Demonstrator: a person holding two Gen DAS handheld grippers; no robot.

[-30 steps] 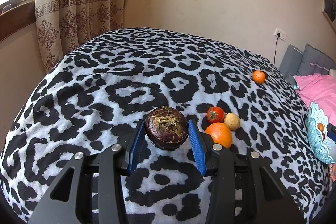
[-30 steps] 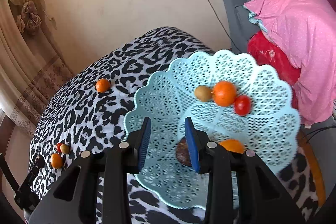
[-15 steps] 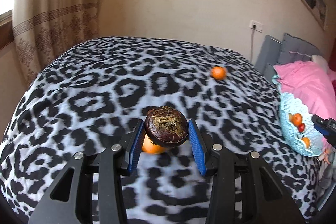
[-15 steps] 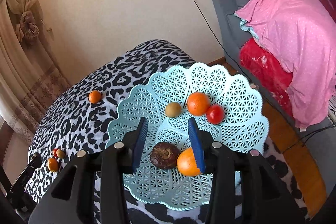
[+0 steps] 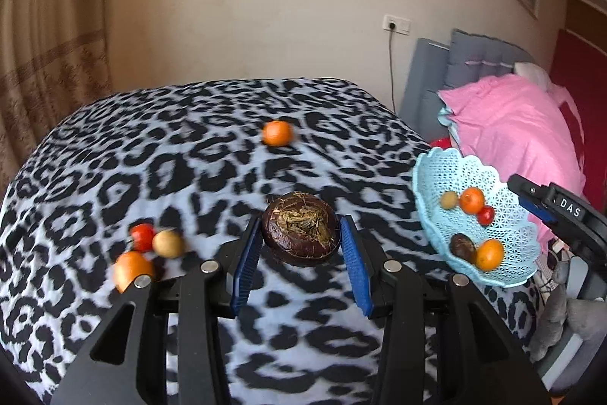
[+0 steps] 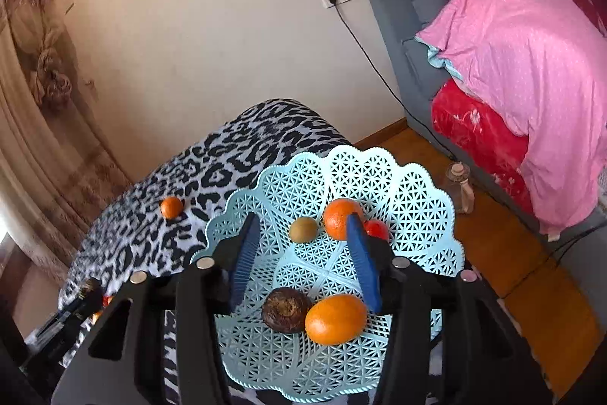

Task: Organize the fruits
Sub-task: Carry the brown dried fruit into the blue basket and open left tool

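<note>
My left gripper (image 5: 301, 245) is shut on a dark brown round fruit (image 5: 300, 233) and holds it above the leopard-print bed (image 5: 189, 177). On the bed lie an orange (image 5: 132, 268), a red tomato (image 5: 142, 237), a tan fruit (image 5: 167, 243) and a small orange (image 5: 278, 133) farther back. A light blue lattice basket (image 6: 417, 200) holds two oranges (image 6: 335, 319), a brown fruit (image 6: 285, 310), a greenish-tan fruit (image 6: 302, 229) and a tomato (image 6: 376, 229). My right gripper (image 6: 303, 257) is open and empty above the basket.
The basket (image 5: 428, 185) sits at the bed's right edge. A grey sofa with a pink blanket (image 6: 531, 63) stands to the right. A bottle (image 6: 461, 186) stands on the wooden floor. Curtains (image 5: 45, 44) hang at the left.
My left gripper has swung right with the brown fruit, so the loose fruits now lie to its left and the basket has come closer. My right gripper has opened wider and drawn back above the basket.
</note>
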